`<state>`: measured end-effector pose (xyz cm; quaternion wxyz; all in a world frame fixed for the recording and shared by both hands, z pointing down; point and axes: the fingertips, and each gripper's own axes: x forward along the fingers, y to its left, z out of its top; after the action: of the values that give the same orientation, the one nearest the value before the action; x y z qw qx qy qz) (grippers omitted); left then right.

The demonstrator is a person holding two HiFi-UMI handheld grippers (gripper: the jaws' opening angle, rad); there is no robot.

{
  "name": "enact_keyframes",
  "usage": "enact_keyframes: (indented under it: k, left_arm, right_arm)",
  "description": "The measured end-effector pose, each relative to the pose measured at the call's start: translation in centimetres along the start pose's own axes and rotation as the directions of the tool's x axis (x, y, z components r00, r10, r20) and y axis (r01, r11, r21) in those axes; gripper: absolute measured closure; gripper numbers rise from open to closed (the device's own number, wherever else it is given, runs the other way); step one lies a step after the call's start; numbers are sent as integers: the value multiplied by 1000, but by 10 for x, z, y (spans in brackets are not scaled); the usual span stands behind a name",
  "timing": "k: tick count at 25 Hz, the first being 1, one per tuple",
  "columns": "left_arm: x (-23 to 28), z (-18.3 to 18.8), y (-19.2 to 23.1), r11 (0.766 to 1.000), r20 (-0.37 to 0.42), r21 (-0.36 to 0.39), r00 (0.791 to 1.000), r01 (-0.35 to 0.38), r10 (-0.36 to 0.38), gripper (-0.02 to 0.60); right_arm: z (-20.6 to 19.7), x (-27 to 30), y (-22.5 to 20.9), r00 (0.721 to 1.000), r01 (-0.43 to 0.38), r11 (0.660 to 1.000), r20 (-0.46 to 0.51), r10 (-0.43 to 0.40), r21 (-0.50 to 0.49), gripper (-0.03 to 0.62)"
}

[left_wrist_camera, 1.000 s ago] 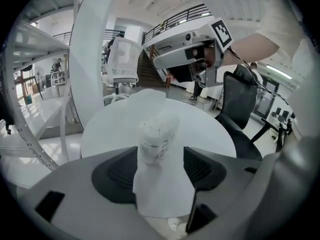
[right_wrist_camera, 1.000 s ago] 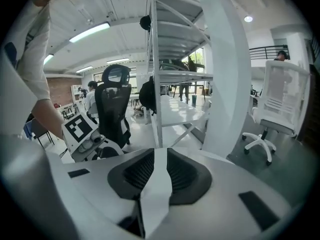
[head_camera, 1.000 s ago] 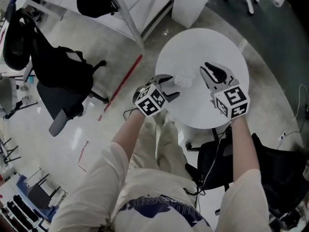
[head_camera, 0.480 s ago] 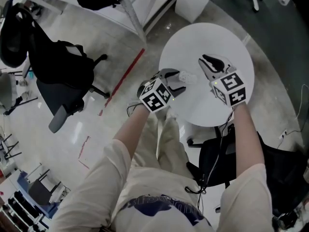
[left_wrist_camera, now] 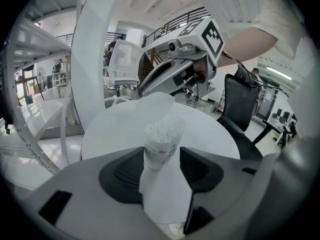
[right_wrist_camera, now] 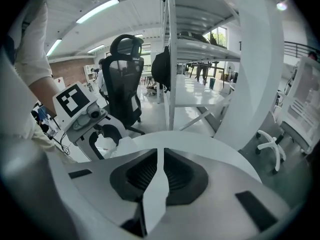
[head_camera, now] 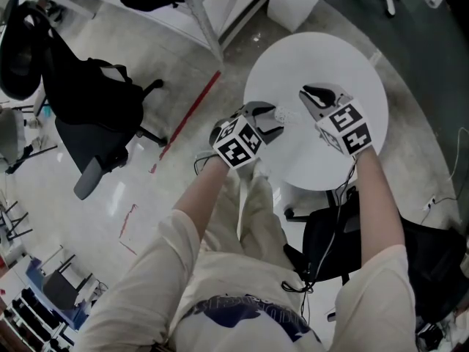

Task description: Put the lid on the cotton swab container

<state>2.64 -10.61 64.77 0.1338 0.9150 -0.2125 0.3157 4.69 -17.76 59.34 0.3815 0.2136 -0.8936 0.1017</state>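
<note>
Nearest is the person's pale trousers (head_camera: 253, 211), with both bare arms reaching out over the round white table (head_camera: 330, 57). The left gripper (head_camera: 268, 121) sits at the near left edge of the table; its jaws have just been closing, and now they squeeze the cotton swab container (left_wrist_camera: 162, 139) from both sides. The container stands upright between the pads; it is clear and full of white swabs, and its top is open. The right gripper (right_wrist_camera: 161, 159) is just past it on the right, close by but not touching, and it points down at the table. Its jaws have just been closing too; now they are almost together, with only a thin slit between them. I cannot make out anything in that slit, and I cannot find the lid in any view. Farther off, a black office chair (head_camera: 95, 94) stands on the shiny floor at the left; a red line (head_camera: 192, 112) runs across the floor; a white shelf frame (head_camera: 201, 17) stands at the far side.
</note>
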Motion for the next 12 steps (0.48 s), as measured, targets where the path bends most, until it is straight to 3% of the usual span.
enact_keyframes:
  k: [12]
  left_arm:
    - [-1,1,2,1000,-5,10,1000,-6,6,379]
  right_arm:
    - [7,-2,14,999,-43,998,-18,42,-44,554]
